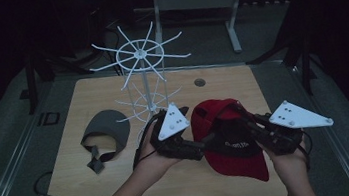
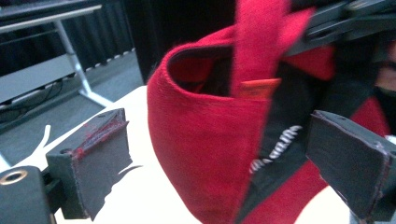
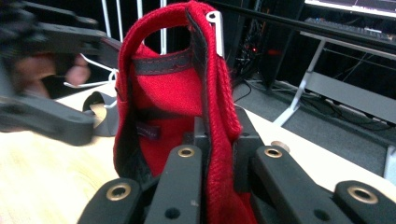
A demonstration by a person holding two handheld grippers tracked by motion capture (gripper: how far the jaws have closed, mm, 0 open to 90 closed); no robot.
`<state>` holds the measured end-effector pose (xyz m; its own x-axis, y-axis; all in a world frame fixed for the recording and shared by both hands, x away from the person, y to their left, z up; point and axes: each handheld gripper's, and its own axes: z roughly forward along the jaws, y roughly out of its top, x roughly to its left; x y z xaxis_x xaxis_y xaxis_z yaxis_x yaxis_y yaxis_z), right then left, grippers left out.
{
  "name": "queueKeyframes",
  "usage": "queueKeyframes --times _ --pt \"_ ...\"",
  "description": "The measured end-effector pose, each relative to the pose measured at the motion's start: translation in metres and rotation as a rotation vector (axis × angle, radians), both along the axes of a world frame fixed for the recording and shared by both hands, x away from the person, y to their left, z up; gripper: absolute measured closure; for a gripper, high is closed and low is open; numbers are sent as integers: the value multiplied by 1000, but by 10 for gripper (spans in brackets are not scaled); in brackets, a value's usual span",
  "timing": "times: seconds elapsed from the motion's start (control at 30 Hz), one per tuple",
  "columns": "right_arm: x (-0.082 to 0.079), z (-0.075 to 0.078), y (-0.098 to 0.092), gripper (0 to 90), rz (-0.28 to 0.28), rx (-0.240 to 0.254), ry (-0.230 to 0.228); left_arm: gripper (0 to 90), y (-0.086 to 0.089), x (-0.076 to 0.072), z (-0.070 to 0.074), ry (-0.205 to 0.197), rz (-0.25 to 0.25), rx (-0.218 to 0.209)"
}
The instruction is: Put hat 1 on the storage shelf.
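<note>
Right gripper view: fingers (image 3: 198,140) pinch red cap (image 3: 168,88).

Cap (image 1: 230,141) right of visor (image 1: 106,134)

A: What can't you make out here?

B: From the high view, the lettering inside the red cap (image 1: 230,141) is too small to read, and the cap hides the left tool's (image 1: 203,145) tips.

A: And close up?

B: In the right gripper view the left tool (image 3: 51,74) is a blur. In the left gripper view the cap (image 2: 205,140) is cut off at the top and bottom edges.
</note>
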<state>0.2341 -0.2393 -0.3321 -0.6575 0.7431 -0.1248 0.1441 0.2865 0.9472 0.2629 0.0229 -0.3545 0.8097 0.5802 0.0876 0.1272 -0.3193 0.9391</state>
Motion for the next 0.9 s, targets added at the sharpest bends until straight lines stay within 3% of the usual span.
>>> queueKeyframes --times 0.13,0.27,0.33,0.53,0.67,0.9 --pt "-5 4 -1 850 15 8 -13 110 -5 7 4 -17 2 10" --pt "-10 6 -2 849 25 6 -22 153 -11 11 6 -5 -33 37" --pt "-10 6 -2 850 28 8 -23 159 -16 12 5 8 -28 45" --pt "-12 5 1 850 35 12 -28 441 -26 13 3 15 -55 52" --pt "-10 3 2 849 36 16 -22 612 -31 10 3 -17 -26 54" --pt "-10 -1 3 849 44 24 -16 871 -33 10 7 -29 29 49"
